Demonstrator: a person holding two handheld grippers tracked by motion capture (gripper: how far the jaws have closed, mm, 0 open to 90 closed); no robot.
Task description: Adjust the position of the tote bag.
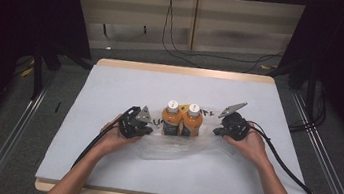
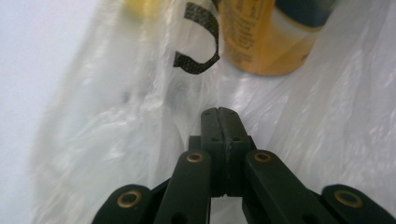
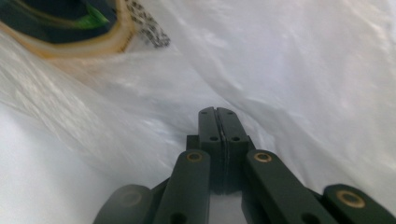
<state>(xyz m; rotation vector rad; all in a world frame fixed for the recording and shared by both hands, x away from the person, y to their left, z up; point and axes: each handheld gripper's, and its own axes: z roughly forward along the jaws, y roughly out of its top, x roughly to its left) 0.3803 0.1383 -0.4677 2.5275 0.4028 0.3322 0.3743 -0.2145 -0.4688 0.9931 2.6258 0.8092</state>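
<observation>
Two orange juice bottles (image 1: 172, 119) (image 1: 192, 121) with white caps stand side by side mid-table on a clear plastic bag (image 1: 173, 150). My left gripper (image 1: 150, 129) rests at the bag's left edge. In the left gripper view its jaws (image 2: 218, 112) are pressed together, with creases of the film (image 2: 116, 116) running out from the tips and a bottle (image 2: 266, 37) just beyond. My right gripper (image 1: 216, 131) rests at the bag's right edge. Its jaws (image 3: 217, 111) are likewise shut amid folds of film (image 3: 303, 70), with a bottle's base (image 3: 60, 28) at the upper left.
A white cloth (image 1: 136, 82) covers the wooden table, with bare room behind and in front of the bottles. Black print (image 2: 196, 51) marks the bag. Dark stands and cables flank the table on the floor.
</observation>
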